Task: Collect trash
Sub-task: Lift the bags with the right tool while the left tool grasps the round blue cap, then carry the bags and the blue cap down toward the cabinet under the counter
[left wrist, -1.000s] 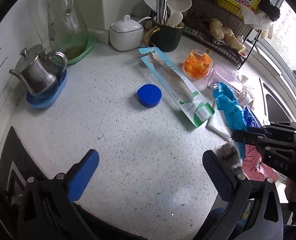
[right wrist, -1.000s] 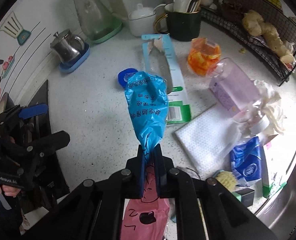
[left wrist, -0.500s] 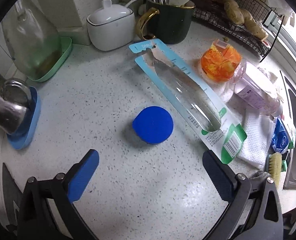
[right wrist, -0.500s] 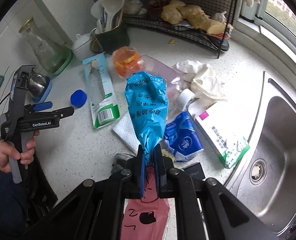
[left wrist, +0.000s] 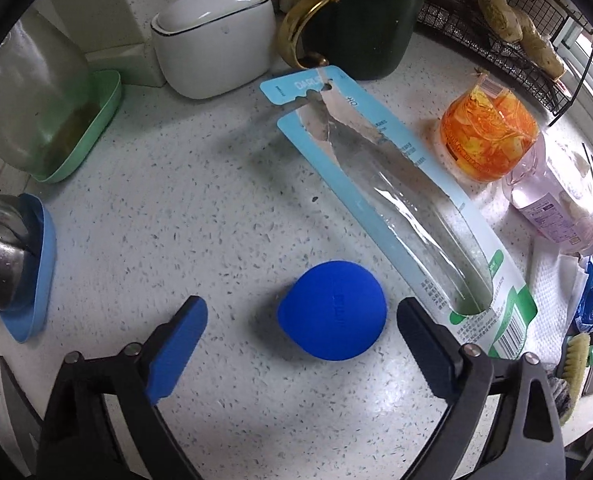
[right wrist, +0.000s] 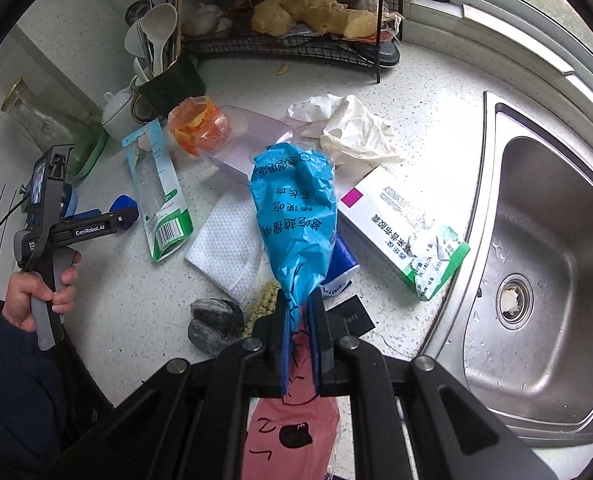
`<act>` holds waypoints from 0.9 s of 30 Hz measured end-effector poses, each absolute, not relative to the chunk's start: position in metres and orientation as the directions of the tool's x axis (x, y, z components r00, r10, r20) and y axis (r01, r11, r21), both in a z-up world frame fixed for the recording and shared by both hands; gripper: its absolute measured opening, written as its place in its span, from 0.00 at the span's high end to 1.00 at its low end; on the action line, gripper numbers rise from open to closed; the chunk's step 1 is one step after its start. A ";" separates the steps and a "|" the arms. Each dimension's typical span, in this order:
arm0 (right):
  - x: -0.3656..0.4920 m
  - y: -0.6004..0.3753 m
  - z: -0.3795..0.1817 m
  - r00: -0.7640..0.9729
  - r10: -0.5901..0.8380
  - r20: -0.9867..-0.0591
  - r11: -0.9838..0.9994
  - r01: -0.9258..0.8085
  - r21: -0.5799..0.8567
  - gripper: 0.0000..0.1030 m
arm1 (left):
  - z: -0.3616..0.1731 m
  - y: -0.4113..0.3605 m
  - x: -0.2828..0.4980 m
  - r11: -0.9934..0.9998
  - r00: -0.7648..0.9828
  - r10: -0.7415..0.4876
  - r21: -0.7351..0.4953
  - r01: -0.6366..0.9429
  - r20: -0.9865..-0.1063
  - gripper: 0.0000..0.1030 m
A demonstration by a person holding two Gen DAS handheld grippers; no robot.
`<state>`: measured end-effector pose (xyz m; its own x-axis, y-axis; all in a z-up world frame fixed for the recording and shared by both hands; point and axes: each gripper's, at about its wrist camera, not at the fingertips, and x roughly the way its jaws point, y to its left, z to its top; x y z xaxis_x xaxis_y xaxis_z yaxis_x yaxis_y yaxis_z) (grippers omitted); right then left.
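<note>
The tabletop (left wrist: 200, 208) is carrying the litter, and the step in hand looks like picking up the blue cap (left wrist: 332, 310). The left claw (left wrist: 302, 336) is hanging over it with its jaws apart; they have just been closing a little, and the cap is sitting between them, nearer the right jaw, with neither pad touching yet. To do this well, I judge the claw should be centring on the cap, dropping until the pads are level with its rim, then closing squarely so the round cap is not squirting out sideways.

The right claw (right wrist: 299, 320) is clamped together on the neck of a blue bag (right wrist: 294, 216), which is hanging over the middle of the clutter; a pink bag (right wrist: 292, 432) is showing below the jaws.

Largest of the rest, the sink (right wrist: 536, 280) is lying at the right. A wire rack (right wrist: 296, 44) is standing far back, and a white box (right wrist: 400, 232) is lying beside the sink. The torn blister pack (left wrist: 408, 208) is lying just right of the cap, its near end close to the right jaw, so that jaw risks catching the card. A carafe (left wrist: 28, 96) is standing far left, a white pot (left wrist: 212, 48) and a dark mug (left wrist: 360, 28) at the back. An orange wrapper (left wrist: 486, 136) and a clear bottle (left wrist: 552, 200) are lying to the right.
</note>
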<state>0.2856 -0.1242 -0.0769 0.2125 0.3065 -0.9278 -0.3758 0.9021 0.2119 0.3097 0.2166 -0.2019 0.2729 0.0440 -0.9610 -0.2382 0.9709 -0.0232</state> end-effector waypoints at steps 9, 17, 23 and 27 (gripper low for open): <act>0.281 -0.127 -0.077 0.224 0.304 -0.926 0.908 -0.363 0.211 0.93 | -0.199 0.213 0.309 0.985 0.309 0.037 -0.019 -0.174 -0.950 0.56; 0.271 -0.133 -0.072 0.238 0.305 -0.922 0.912 -0.353 0.210 0.93 | -0.190 0.198 0.288 0.983 0.305 0.005 -0.052 -0.178 -0.952 0.55; 0.261 -0.137 -0.070 0.240 0.297 -0.924 0.910 -0.364 0.198 0.93 | -0.159 0.175 0.255 0.983 0.354 -0.038 -0.098 -0.154 -0.934 0.55; 0.253 -0.139 -0.070 0.233 0.305 -0.923 0.903 -0.379 0.202 0.93 | -0.129 0.147 0.231 0.995 0.400 -0.027 -0.064 -0.081 -0.916 0.55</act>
<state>0.2534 -0.1391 -0.0701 0.2333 0.3051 -0.9233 -0.3793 0.9029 0.2025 0.2306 0.1473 -0.1295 0.4004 -0.0267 -0.9160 -0.0808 0.9946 -0.0644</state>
